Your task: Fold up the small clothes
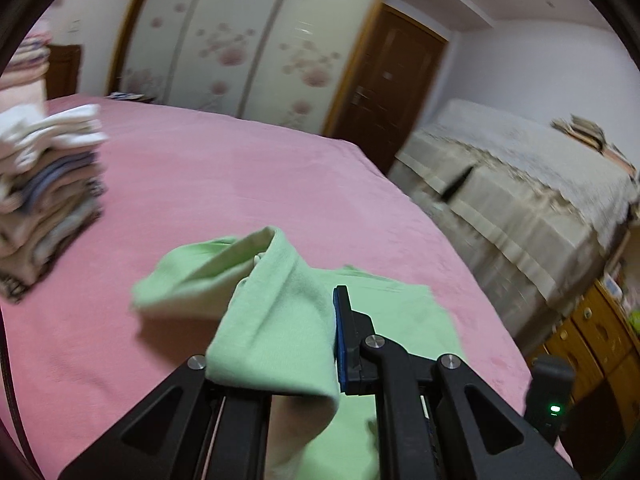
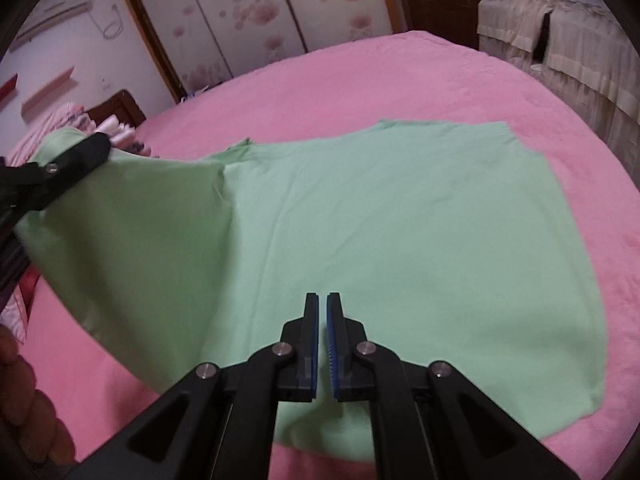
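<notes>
A light green garment lies spread on the pink bed cover. My left gripper is shut on the garment's left side and holds it lifted; the cloth drapes over and hides its left finger. In the right wrist view the left gripper shows at the left edge, raising that flap. My right gripper hovers over the garment's near middle, its jaws nearly together with a thin gap and nothing between them.
A stack of folded clothes sits on the bed's far left. Beyond the bed stand a floral sliding wardrobe, a brown door and a beige covered table. A wooden drawer unit is at the right.
</notes>
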